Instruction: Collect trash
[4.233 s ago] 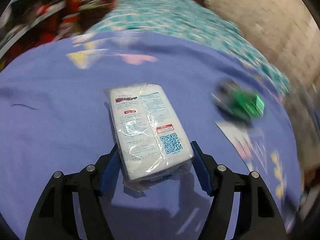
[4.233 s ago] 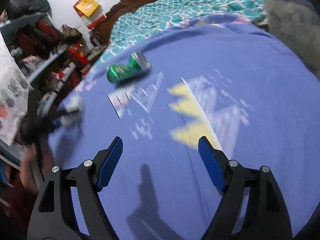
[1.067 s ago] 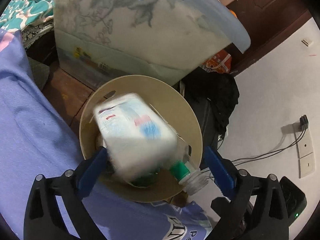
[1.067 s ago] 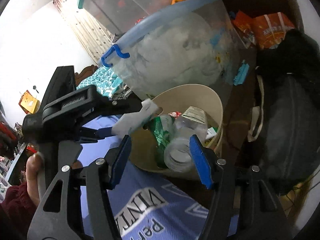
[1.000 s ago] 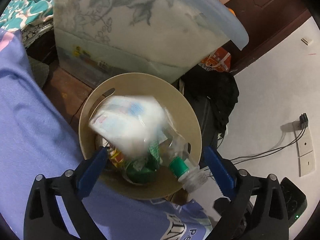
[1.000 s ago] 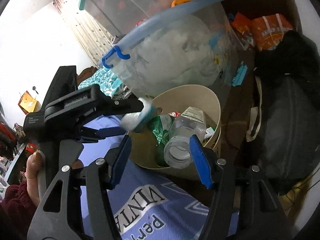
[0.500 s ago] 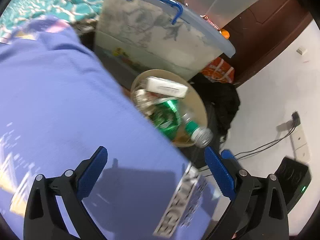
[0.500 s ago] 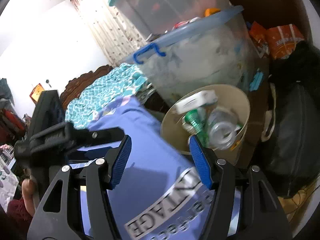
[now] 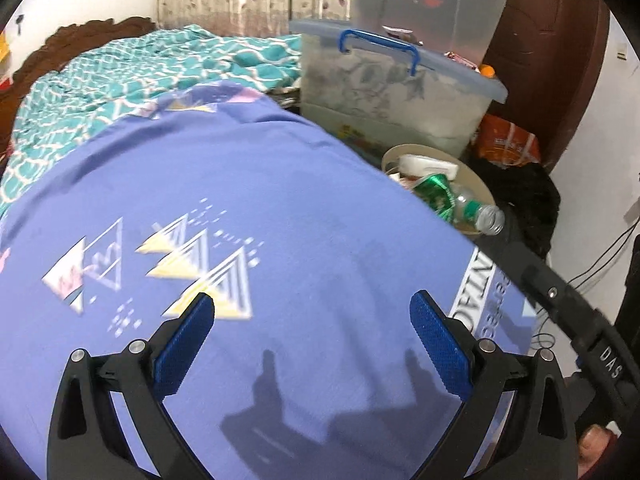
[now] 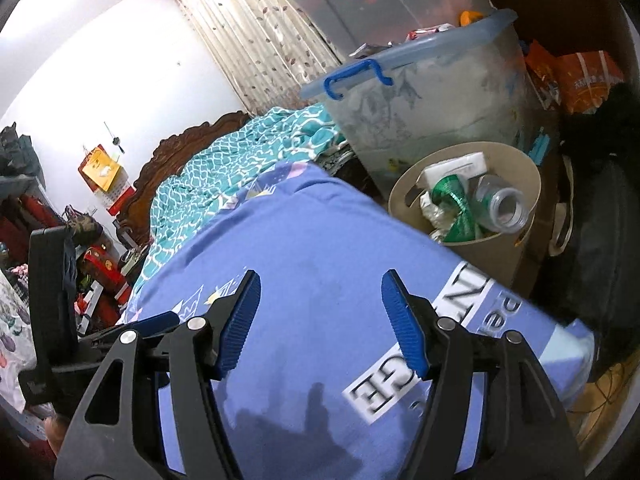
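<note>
Both jaws gape wide and hold nothing: the left hand-held gripper (image 9: 312, 320) and right hand-held gripper (image 10: 320, 300) hover over a purple printed cloth (image 9: 280, 220). At 2 o'clock, just past the cloth's edge, a tan bin (image 10: 496, 248) holds a white packet (image 10: 456, 168), green wrapper (image 10: 460, 208) and clear bottle (image 10: 504, 204). Behind it stands a lidded storage box (image 10: 420, 92); a teal bedspread (image 9: 120, 80) lies at 11 o'clock.

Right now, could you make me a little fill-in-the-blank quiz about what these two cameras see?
1. The white packet lies inside the tan ____.
2. Both the left claw and the right claw are open and hold ____.
3. The handle on the clear storage box is coloured ____.
4. The cloth under the claws is mostly ____.

Missing words: bin; nothing; blue; purple
</note>
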The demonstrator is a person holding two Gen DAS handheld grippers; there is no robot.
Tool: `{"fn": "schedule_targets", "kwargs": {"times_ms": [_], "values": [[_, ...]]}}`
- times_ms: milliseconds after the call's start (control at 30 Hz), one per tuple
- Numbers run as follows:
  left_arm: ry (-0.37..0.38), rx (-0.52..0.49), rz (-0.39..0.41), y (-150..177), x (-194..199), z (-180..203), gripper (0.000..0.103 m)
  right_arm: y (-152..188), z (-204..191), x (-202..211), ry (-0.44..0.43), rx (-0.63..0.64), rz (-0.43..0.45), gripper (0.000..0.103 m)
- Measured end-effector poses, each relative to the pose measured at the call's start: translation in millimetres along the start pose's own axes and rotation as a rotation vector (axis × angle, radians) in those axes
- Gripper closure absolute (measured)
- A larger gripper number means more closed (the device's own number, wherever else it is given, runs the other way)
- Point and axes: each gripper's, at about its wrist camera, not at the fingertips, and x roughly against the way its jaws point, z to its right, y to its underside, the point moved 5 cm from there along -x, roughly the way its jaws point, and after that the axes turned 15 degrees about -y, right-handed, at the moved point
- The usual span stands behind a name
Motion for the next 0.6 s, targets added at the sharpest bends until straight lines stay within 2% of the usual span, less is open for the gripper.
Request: {"fn": "schedule_targets", "kwargs": {"times_ms": [200, 600], "values": [[-0.042, -0.002, 0.039, 17, 19, -11, 0.009, 15, -18, 8, 0.018, 0.009, -0.005, 0.035], [-0.108, 0.037, 0.117, 33, 53, -32, 0.009, 28, -35, 24, 0.062, 0.006, 0.015, 0.019]]}}
